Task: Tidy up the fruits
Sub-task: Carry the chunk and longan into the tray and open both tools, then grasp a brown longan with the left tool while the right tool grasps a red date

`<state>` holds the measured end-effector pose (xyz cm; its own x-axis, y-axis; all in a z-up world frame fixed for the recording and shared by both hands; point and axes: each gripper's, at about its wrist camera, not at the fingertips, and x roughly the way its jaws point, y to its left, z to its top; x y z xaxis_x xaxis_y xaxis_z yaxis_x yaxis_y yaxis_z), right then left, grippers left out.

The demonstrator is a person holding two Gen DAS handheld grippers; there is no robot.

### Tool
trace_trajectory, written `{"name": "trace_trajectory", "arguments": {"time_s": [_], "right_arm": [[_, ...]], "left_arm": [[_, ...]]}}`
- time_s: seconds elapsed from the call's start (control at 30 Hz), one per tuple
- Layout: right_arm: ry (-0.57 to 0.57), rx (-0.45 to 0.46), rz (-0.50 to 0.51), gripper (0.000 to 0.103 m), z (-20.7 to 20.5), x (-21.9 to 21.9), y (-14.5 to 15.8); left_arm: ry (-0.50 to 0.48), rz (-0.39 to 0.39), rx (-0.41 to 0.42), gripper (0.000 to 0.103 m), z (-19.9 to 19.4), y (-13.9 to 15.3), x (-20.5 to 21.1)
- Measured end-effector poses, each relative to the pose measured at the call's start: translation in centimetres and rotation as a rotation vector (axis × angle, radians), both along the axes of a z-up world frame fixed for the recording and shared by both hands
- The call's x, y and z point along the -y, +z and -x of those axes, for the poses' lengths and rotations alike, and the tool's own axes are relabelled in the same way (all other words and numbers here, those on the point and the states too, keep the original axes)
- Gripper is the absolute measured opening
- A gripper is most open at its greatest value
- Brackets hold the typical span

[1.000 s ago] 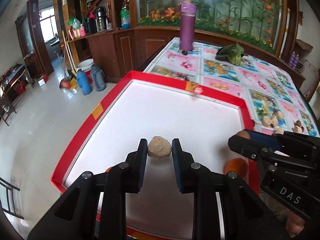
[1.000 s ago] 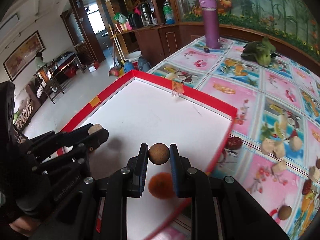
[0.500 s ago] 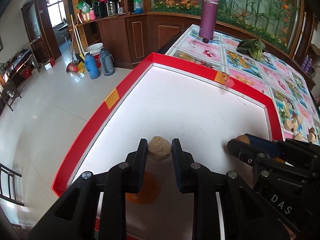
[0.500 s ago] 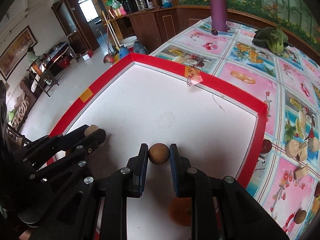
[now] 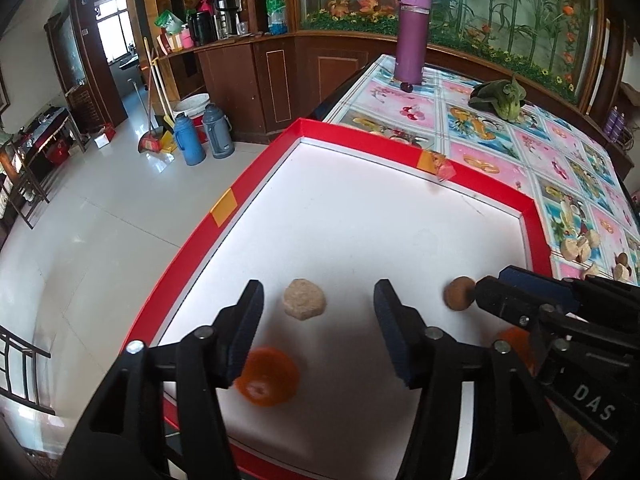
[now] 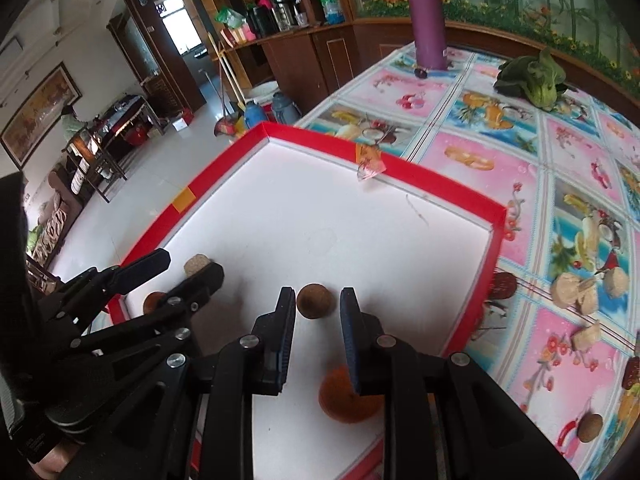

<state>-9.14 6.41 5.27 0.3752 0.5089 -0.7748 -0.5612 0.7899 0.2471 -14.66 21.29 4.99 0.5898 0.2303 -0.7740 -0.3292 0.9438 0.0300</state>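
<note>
Partly hidden: orange fruit (image 6: 347, 400) behind the right gripper's (image 6: 316, 330) right finger, blurred too. Second orange fruit (image 5: 269, 378) blurred, its left edge covered by the left gripper's (image 5: 318, 330) finger. Third orange fruit (image 5: 514, 342) mostly masked by the right gripper's linkage. Pale lumpy fruit (image 6: 195, 261) half covered by the left gripper's fingertip in the right wrist view. Small brown round fruit (image 5: 458, 293): contact with the dark fingertip beside it impossible to tell. Both gripper bodies cut off at the bottom edges. Purple bottle (image 6: 428, 16) cropped at top.
</note>
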Motion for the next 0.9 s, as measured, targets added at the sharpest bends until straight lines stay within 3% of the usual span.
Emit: {"name": "trace_trajectory", "arguments": {"time_s": [0.37, 0.53, 0.67, 0.9], "right_arm": [[-0.097, 0.051, -0.056, 0.024, 0.6, 8.1, 2.6], [-0.176, 0.092, -0.013, 0.028, 1.1, 14.5, 2.9], [-0.279, 0.108, 0.082, 0.032, 1.1, 19.6, 2.0], [-0.369, 0.06, 0.13, 0.032, -0.1, 24.3, -0.3]], "left_arm": [[-0.128, -0.055, 0.051, 0.077, 0.9, 3.2, 6.3], [-0.268, -0.057, 0.077, 0.081, 1.4, 4.2, 11.0], [-0.38, -0.053, 0.075, 0.081, 1.5, 4.1, 14.9], [-0.536, -0.005, 0.04, 0.081, 0.0, 2.6, 20.2]]}}
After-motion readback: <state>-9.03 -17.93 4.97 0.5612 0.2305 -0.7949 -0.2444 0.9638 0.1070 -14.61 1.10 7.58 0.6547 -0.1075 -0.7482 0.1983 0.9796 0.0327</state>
